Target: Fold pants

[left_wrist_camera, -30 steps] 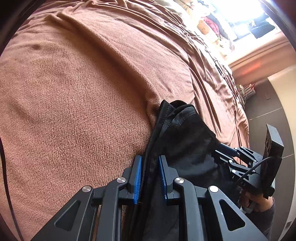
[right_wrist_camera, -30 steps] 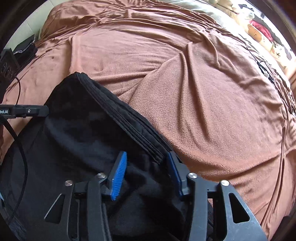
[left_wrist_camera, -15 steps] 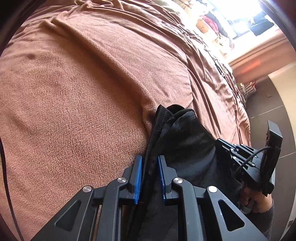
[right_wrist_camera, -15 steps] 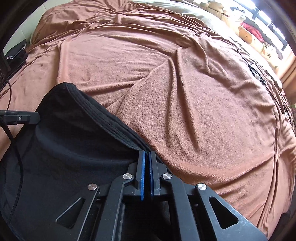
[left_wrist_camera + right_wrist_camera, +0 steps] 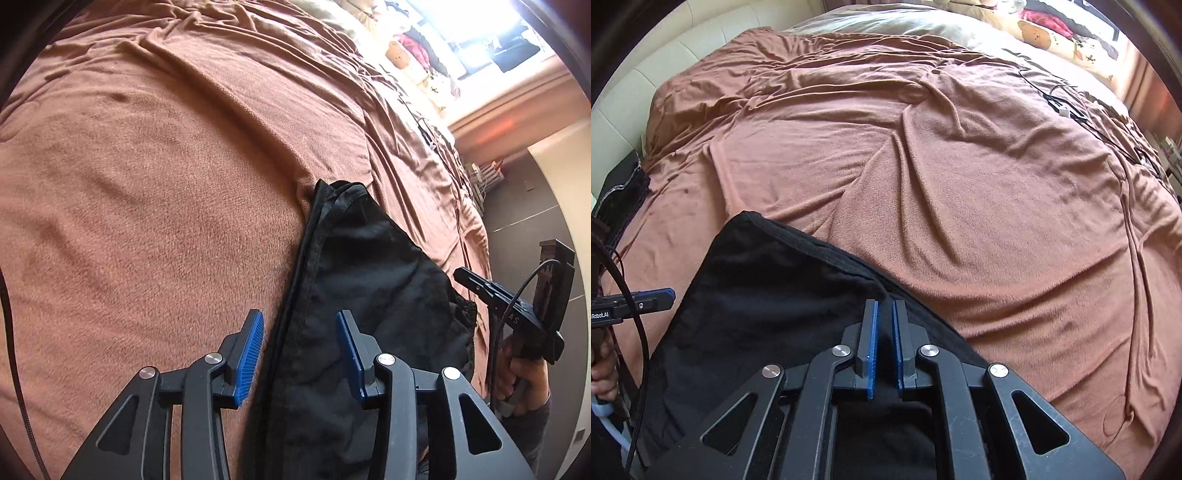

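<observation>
The left gripper (image 5: 300, 350) is spreading its jaws, letting go of the black pants (image 5: 369, 295) so they settle at the near edge of the bed (image 5: 147, 184). The right gripper (image 5: 884, 343) is pinching a narrow fold, steadying it. Sunlit bedroom, brown blanket (image 5: 960, 184) rumpled throughout.
</observation>
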{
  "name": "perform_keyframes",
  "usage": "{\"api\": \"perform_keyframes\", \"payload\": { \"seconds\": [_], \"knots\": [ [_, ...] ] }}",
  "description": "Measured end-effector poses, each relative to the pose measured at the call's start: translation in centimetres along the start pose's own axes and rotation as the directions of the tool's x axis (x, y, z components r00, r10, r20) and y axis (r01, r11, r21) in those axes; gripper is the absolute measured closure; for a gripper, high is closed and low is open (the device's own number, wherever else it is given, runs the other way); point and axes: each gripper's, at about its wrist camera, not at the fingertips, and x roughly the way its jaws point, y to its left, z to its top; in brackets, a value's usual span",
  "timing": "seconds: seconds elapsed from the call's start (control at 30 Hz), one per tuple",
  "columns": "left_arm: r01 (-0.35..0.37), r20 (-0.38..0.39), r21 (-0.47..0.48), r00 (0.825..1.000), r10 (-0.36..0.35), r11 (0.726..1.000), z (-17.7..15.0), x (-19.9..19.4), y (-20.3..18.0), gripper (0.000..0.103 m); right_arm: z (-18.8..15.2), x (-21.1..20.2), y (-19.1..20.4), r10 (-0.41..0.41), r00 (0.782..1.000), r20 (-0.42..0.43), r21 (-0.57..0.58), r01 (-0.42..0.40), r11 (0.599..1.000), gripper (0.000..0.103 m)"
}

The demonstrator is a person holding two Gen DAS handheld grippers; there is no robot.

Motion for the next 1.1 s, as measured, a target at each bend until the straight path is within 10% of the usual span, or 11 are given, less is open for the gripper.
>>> {"api": "perform_keyframes", "payload": {
  "seconds": [0.13,0.63,1.1],
  "knots": [
    [0.01,0.0,-0.016,1.0,-0.01,1.0,-2.0,-1.3,0.9,0.053,-2.3,-2.3,0.7,0.034,0.999,0.028,0.026,-0.035,0.999,0.069],
    [0.082,-0.017,-0.082,0.996,-0.084,0.993,-8.4,-3.1,3.4,0.05,-10.5,-6.1,2.9,0.114,0.992,0.055,0.093,-0.119,0.989,0.069],
    [0.158,-0.009,0.016,0.987,-0.158,0.987,-7.8,-1.0,2.7,0.05,-14.6,-6.0,4.0,0.107,0.991,0.075,0.198,-0.12,0.973,0.074]
  ]
}}
